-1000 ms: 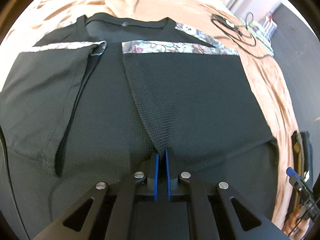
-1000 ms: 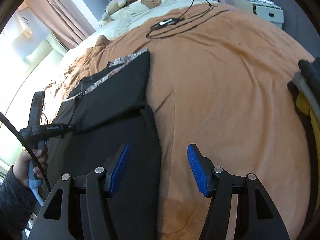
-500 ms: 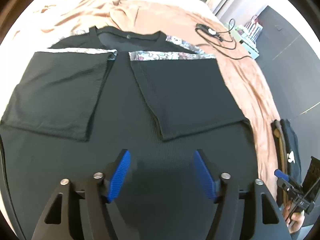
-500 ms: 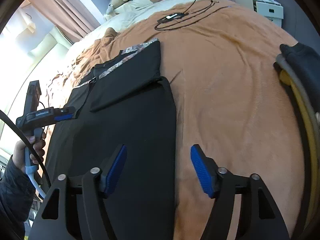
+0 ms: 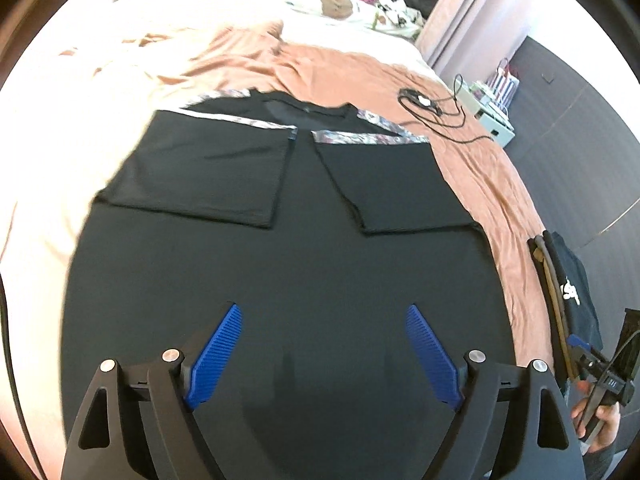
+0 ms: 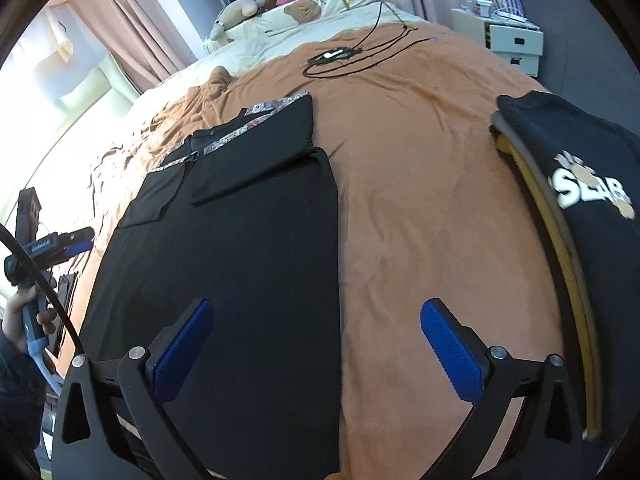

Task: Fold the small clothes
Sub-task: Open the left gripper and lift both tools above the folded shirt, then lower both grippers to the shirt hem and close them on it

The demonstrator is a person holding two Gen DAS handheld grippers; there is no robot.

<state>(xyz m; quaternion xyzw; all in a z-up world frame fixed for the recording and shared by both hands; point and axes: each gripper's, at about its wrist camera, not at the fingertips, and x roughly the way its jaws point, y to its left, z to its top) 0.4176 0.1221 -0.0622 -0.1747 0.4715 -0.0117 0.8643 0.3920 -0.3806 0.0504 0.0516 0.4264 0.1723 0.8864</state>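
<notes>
A black T-shirt [image 5: 304, 264] with patterned sleeve trim lies flat on the orange-brown bed cover, both sleeves folded inward over its chest. It also shows in the right wrist view [image 6: 248, 248]. My left gripper [image 5: 324, 350] is open and empty, raised above the shirt's lower half. My right gripper [image 6: 316, 348] is open and empty, above the shirt's right edge near the hem. The right gripper shows at the far right of the left wrist view [image 5: 600, 364]; the left one shows at the left of the right wrist view [image 6: 52, 246].
A stack of folded clothes [image 6: 576, 216] with a black printed top sits at the bed's right edge. A black cable with a device [image 6: 340, 56] lies on the cover beyond the shirt. Pillows and plush toys [image 6: 304, 4] are at the headboard. A white drawer unit [image 6: 508, 36] stands beside the bed.
My left gripper let go of the right sleeve's corner, opened wide and pulled back toward the hem. The sleeve now lies flat. My right gripper drew back and stayed open.
</notes>
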